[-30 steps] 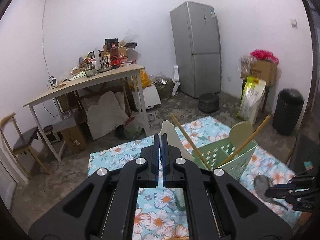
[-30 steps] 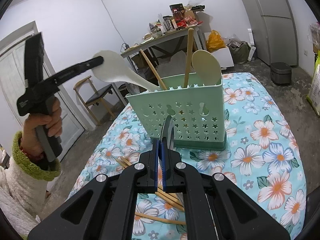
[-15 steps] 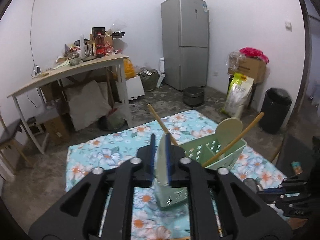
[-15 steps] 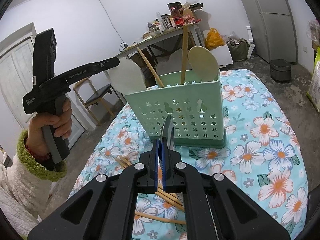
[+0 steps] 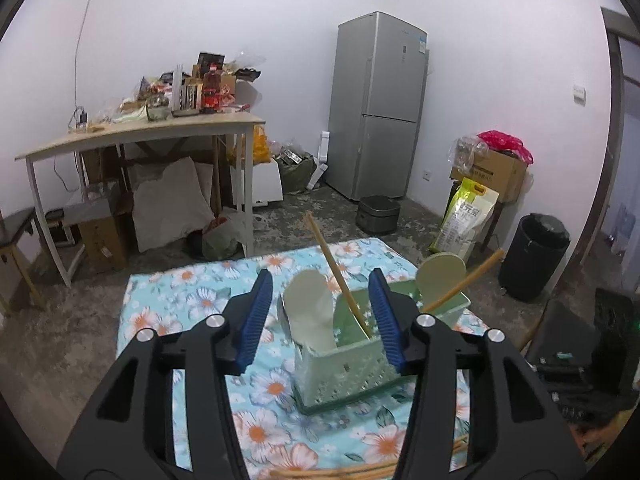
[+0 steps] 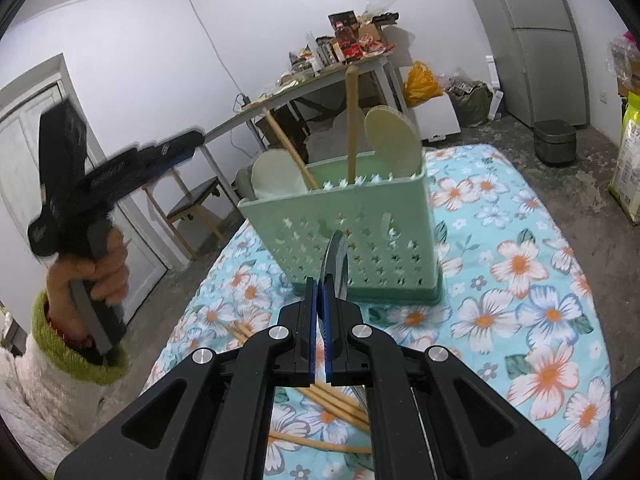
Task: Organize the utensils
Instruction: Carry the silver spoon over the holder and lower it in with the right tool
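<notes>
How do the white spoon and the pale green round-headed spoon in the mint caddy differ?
The white plastic spoon stands at the end of the mint perforated caddy nearest the left gripper, whose jaws are opening with nothing pressed; the pale green round-headed spoon stands at the far end. The white head is elongated and scooped, the green one flat and round. Both stand head-up in the caddy.

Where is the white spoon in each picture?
Left wrist view: the white spoon stands just below the middle, in the near-left end of the green holder.
Right wrist view: the spoon shows left of the middle, at the holder's left end.
Shared landmark: the grey fridge.
</notes>
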Tool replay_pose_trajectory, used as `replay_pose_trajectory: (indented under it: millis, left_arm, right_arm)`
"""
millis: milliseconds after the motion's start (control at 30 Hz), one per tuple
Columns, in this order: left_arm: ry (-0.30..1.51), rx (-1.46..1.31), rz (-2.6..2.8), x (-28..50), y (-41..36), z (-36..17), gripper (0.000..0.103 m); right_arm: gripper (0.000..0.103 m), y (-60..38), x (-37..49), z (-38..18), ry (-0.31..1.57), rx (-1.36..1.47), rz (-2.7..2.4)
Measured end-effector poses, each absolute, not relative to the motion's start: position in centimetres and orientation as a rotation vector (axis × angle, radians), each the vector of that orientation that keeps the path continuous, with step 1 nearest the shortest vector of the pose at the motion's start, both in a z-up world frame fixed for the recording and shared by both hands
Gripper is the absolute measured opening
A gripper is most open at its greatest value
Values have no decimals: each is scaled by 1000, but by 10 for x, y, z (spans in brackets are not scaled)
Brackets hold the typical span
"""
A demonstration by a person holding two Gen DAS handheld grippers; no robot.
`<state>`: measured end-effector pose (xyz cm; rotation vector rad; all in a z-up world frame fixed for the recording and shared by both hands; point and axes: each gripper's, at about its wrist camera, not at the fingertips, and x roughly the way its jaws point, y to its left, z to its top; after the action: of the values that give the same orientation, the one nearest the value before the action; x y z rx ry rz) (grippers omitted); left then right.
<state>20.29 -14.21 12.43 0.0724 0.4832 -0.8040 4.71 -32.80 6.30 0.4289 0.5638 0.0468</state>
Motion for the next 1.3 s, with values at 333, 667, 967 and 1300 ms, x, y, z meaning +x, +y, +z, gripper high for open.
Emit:
replay_pose_trajectory:
  millis: [333, 667, 967, 1300]
  left_arm:
    - [625, -10, -788, 194, -115, 81, 54]
    - [667, -67, -747, 191, -91, 64, 54]
    - [676, -83, -716, 193, -81, 61, 54]
    - [680, -89, -678, 199, -71, 58, 55]
  right_arm:
    - [3, -359, 47, 98, 435, 446, 34]
    - [3, -400, 72, 127, 302, 480, 2]
    - [3, -425, 118, 125, 262, 583, 75]
    - [3, -446, 164, 115, 205, 729, 253]
